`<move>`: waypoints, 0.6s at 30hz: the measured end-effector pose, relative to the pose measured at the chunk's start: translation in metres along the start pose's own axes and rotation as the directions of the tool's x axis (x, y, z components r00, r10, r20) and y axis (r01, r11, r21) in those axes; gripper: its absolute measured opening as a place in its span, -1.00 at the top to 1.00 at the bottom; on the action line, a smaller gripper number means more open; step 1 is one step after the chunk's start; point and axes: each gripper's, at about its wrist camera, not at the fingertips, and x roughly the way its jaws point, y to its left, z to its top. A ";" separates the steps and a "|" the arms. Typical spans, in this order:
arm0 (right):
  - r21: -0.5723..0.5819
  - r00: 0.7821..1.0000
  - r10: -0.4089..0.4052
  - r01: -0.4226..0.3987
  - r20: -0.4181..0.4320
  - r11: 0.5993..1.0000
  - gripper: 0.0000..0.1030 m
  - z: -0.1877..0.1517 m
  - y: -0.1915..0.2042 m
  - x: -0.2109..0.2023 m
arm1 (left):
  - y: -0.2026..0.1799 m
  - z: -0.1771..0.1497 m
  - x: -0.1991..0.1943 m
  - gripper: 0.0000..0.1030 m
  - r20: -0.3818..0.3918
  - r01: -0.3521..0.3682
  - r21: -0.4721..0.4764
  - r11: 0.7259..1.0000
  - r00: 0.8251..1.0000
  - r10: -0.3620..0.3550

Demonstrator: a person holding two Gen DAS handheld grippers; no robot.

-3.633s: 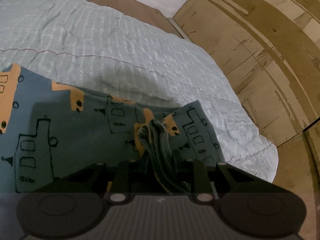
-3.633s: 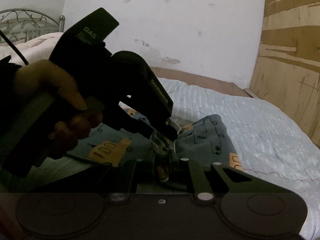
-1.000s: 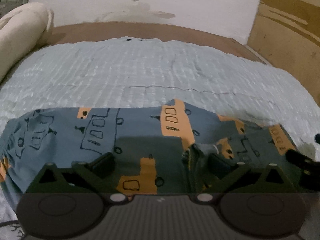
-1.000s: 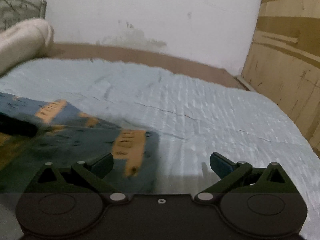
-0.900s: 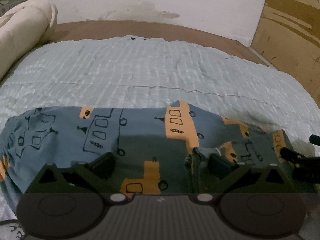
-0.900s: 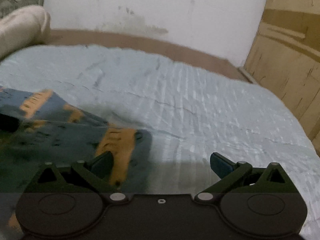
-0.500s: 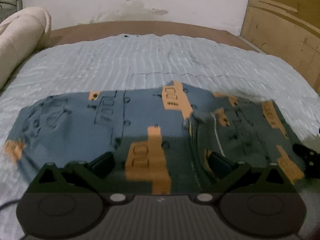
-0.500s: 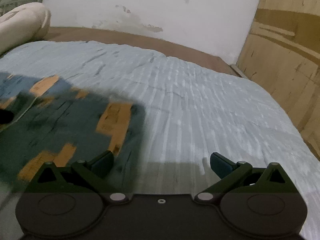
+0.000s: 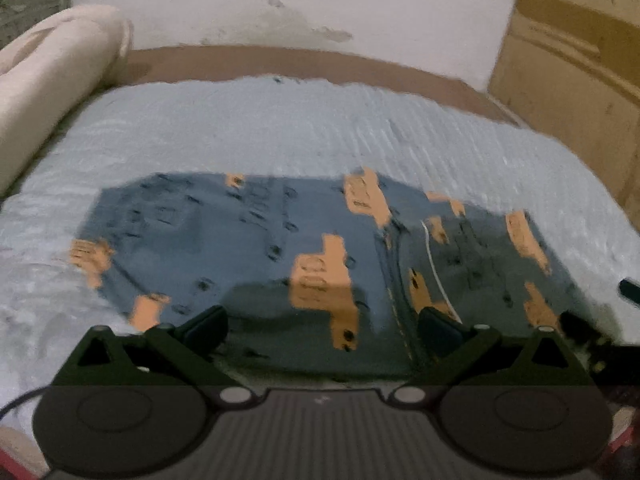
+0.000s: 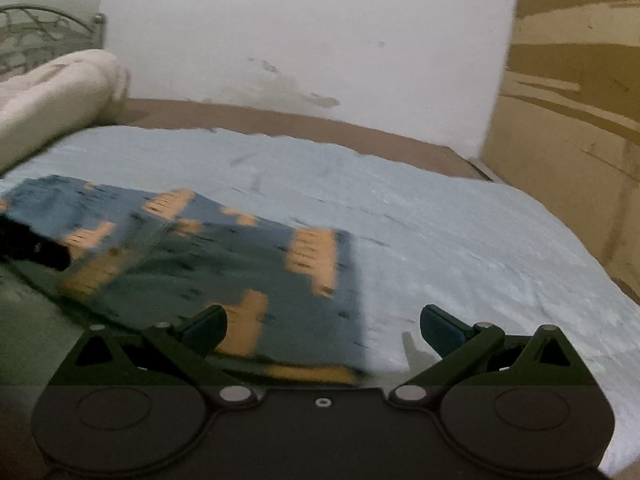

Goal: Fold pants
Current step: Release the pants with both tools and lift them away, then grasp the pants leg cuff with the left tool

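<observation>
The pants (image 9: pixel 280 248) are blue-grey with orange house prints. They lie flat as a folded rectangle on the pale blue bed cover (image 9: pixel 280 128). My left gripper (image 9: pixel 320 326) hovers open just above their near edge, nothing between its fingers. In the right wrist view the same pants (image 10: pixel 224 264) lie left of centre. My right gripper (image 10: pixel 322 326) is open over their right edge and holds nothing. A dark part of the right gripper (image 9: pixel 592 332) shows at the far right of the left wrist view. The left gripper's dark tip (image 10: pixel 36 248) shows at the left edge of the right wrist view.
A rolled cream blanket (image 9: pixel 48 84) lies along the left side of the bed. A brown bed frame (image 9: pixel 280 64) and a white wall stand behind. Wooden panelling (image 10: pixel 576 120) rises on the right. A metal headboard (image 10: pixel 36 28) is at the far left.
Both grippers have let go of the bunched pants, which now lie flat. Over the last second both have pulled back and risen, so more of the pants shows.
</observation>
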 end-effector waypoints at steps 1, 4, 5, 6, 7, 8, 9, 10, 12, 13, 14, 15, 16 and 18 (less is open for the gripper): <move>-0.004 1.000 0.019 -0.019 0.008 1.000 -0.99 0.002 0.007 -0.001 | 0.005 0.001 -0.007 -0.99 0.015 -0.005 -0.012 1.000 1.000 0.005; -0.030 0.997 0.072 -0.071 0.021 0.997 -0.99 0.011 0.028 0.000 | 0.025 0.005 -0.031 -0.99 0.053 -0.036 -0.050 0.998 0.998 0.038; -0.040 0.996 0.088 -0.086 0.026 0.995 -0.99 0.013 0.036 0.001 | 0.033 0.005 -0.038 -0.99 0.060 -0.049 -0.059 0.997 0.997 0.052; -0.049 0.994 0.103 -0.102 0.031 0.994 -0.99 0.016 0.043 0.002 | 0.043 0.005 -0.044 -0.99 0.064 -0.063 -0.071 0.995 0.996 0.068; -0.055 0.993 0.116 -0.114 0.034 0.992 -0.99 0.018 0.050 0.004 | 0.052 0.004 -0.049 -0.99 0.063 -0.075 -0.084 0.994 0.995 0.081; -0.058 0.991 0.127 -0.125 0.037 0.990 -0.99 0.020 0.056 0.005 | 0.061 0.002 -0.053 -0.99 0.060 -0.089 -0.101 0.991 0.994 0.096; -0.060 0.990 0.137 -0.135 0.037 0.989 -0.99 0.022 0.063 0.007 | 0.072 -0.001 -0.057 -0.99 0.056 -0.108 -0.120 0.987 0.992 0.115; -0.062 0.989 0.143 -0.141 0.037 0.988 -0.99 0.024 0.068 0.008 | 0.081 -0.005 -0.059 -0.99 0.054 -0.125 -0.134 0.983 0.990 0.134; -0.068 0.988 0.147 -0.144 0.039 0.987 -0.99 0.025 0.078 0.012 | 0.097 -0.013 -0.059 -0.99 0.047 -0.160 -0.158 0.974 0.984 0.170; -0.068 0.989 0.143 -0.140 0.039 0.988 -0.99 0.025 0.082 0.014 | 0.104 -0.017 -0.057 -0.99 0.035 -0.174 -0.171 0.970 0.983 0.183; -0.065 0.990 0.133 -0.131 0.036 0.989 -0.99 0.025 0.086 0.016 | 0.111 -0.020 -0.053 -0.99 0.016 -0.187 -0.188 0.964 0.981 0.193; -0.058 0.993 0.118 -0.116 0.028 0.992 -0.99 0.024 0.089 0.019 | 0.117 -0.024 -0.049 -0.99 -0.006 -0.196 -0.209 0.958 0.980 0.199; -0.050 0.995 0.100 -0.099 0.017 0.994 -0.99 0.023 0.091 0.021 | 0.121 -0.028 -0.046 -0.99 -0.020 -0.196 -0.226 0.954 0.980 0.197; -0.037 0.998 0.069 -0.069 0.002 0.997 -0.99 0.019 0.095 0.025 | 0.126 -0.033 -0.043 -0.99 -0.017 -0.184 -0.248 0.951 0.983 0.185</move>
